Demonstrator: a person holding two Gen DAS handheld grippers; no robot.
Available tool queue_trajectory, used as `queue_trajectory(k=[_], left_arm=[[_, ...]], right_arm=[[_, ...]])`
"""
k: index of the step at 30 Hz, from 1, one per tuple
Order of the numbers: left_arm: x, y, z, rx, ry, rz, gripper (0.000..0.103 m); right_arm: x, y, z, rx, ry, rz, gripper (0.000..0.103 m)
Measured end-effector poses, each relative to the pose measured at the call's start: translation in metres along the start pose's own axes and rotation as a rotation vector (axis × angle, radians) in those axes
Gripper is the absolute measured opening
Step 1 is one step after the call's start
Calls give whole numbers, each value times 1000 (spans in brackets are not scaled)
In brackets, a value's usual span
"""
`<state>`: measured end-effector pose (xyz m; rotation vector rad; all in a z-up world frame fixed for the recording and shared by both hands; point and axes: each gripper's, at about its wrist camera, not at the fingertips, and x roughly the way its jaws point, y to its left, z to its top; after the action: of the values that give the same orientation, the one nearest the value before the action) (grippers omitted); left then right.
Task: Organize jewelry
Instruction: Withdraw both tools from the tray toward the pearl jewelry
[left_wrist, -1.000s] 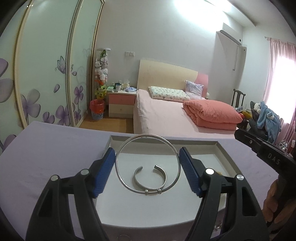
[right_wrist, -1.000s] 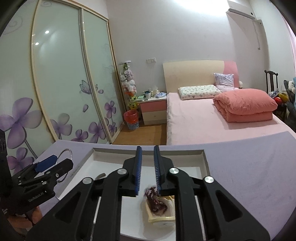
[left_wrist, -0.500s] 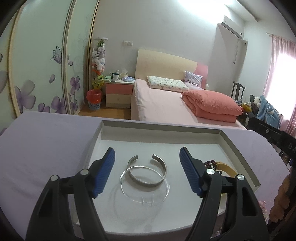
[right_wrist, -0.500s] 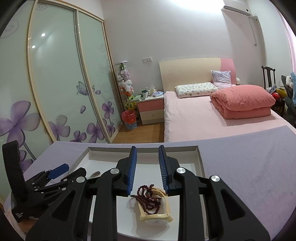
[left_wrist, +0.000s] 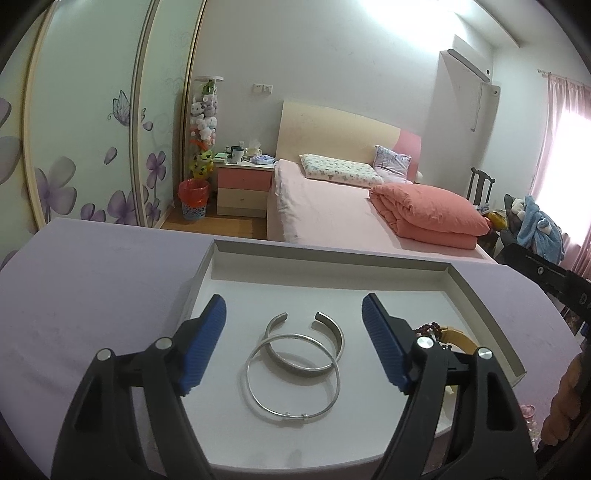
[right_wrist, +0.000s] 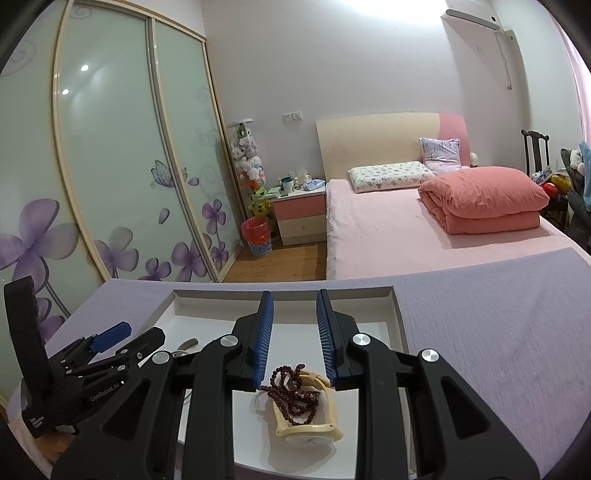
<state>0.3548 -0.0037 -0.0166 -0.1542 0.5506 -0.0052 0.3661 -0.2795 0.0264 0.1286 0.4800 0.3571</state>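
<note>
Now | left hand-held gripper (left_wrist: 293, 345) widening, empty above bangle (left_wrist: 293, 376) | right hand-held gripper (right_wrist: 294, 334) ajar, empty

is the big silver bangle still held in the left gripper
No, the thin silver bangle lies flat in the white tray, overlapping the open cuff.

My left gripper (left_wrist: 293, 345) is matte black plastic with ribbed blue pads (left_wrist: 201, 347) and round silver screws at the finger joints. My right gripper (right_wrist: 294, 334) is built the same way. White lettering runs along the left one's body (too small for me to read).
</note>
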Motion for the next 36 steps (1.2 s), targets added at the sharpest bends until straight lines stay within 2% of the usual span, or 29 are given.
queue_trajectory(k=[7, 11, 14, 17, 23, 25, 30, 32, 34, 36], left_arm=[[-16, 5, 0, 4, -8, -2, 74], [-43, 9, -9, 28, -10, -3, 75], [-69, 18, -22, 31, -9, 0, 75], [-95, 30, -40, 19, -3, 7, 78], [-121, 43, -75, -13, 66, 26, 79], [-121, 42, -84, -7, 102, 39, 82], [-107, 40, -97, -4, 198, 96, 82], [-101, 44, -99, -32, 223, 114, 75], [-96, 50, -98, -56, 246, 139, 63], [-88, 57, -96, -71, 273, 150, 54]], right_arm=[[-15, -2, -4, -7, 1, -10, 25], [-41, -5, -19, -26, 25, -33, 26], [-66, -6, -37, -36, 43, -50, 35], [-90, -7, -57, -44, 66, -66, 35], [-122, -6, -96, -1, 124, -73, 36], [-128, -5, -105, 16, 136, -66, 36], [-138, -1, -117, 42, 148, -52, 36], [-142, 1, -118, 43, 145, -48, 37], [-146, 2, -118, 38, 136, -42, 41], [-146, 4, -117, 31, 128, -41, 44]])
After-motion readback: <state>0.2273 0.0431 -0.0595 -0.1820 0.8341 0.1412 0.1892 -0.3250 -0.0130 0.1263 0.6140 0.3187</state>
